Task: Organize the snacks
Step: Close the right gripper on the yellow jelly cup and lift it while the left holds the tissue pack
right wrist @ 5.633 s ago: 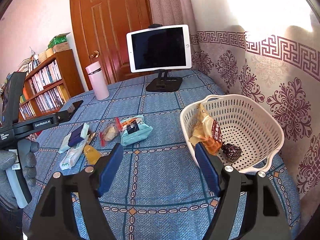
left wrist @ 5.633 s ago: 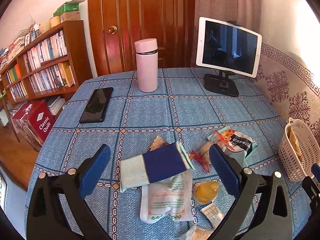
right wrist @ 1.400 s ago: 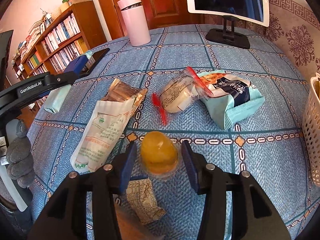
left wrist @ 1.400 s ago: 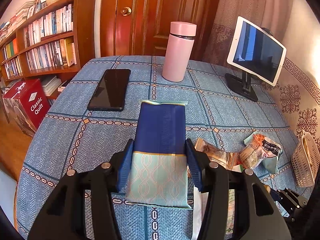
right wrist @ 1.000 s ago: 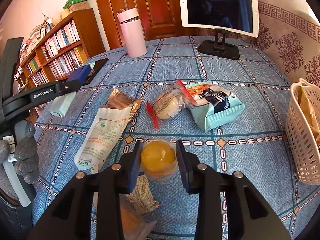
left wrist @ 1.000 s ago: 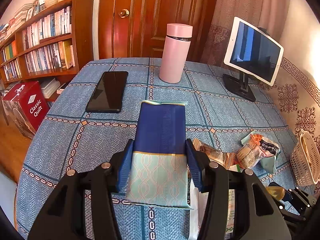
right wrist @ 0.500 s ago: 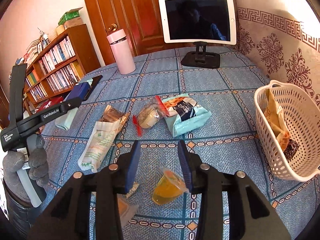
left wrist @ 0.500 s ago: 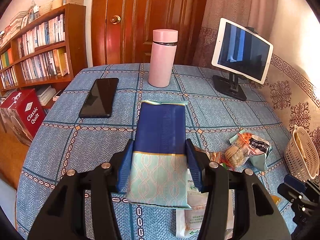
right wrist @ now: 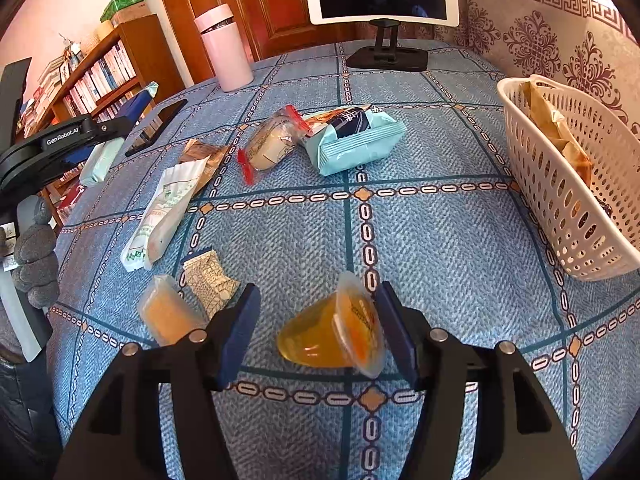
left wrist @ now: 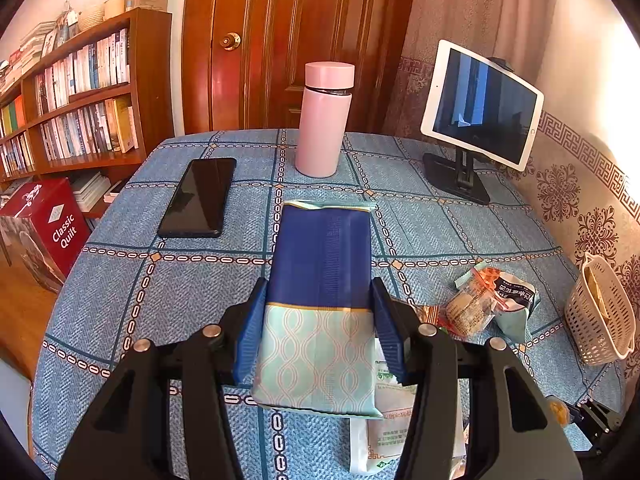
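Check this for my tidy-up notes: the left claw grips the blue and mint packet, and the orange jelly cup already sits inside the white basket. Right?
Not quite. The left claw does grip the blue and mint packet, but the orange jelly cup is not in the white basket. The right wrist view shows it lying tipped on the tablecloth between the opening fingers of the right claw.

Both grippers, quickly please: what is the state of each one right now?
Left gripper: closed on the blue and mint snack packet.
Right gripper: jaws opening, orange jelly cup lying between them.
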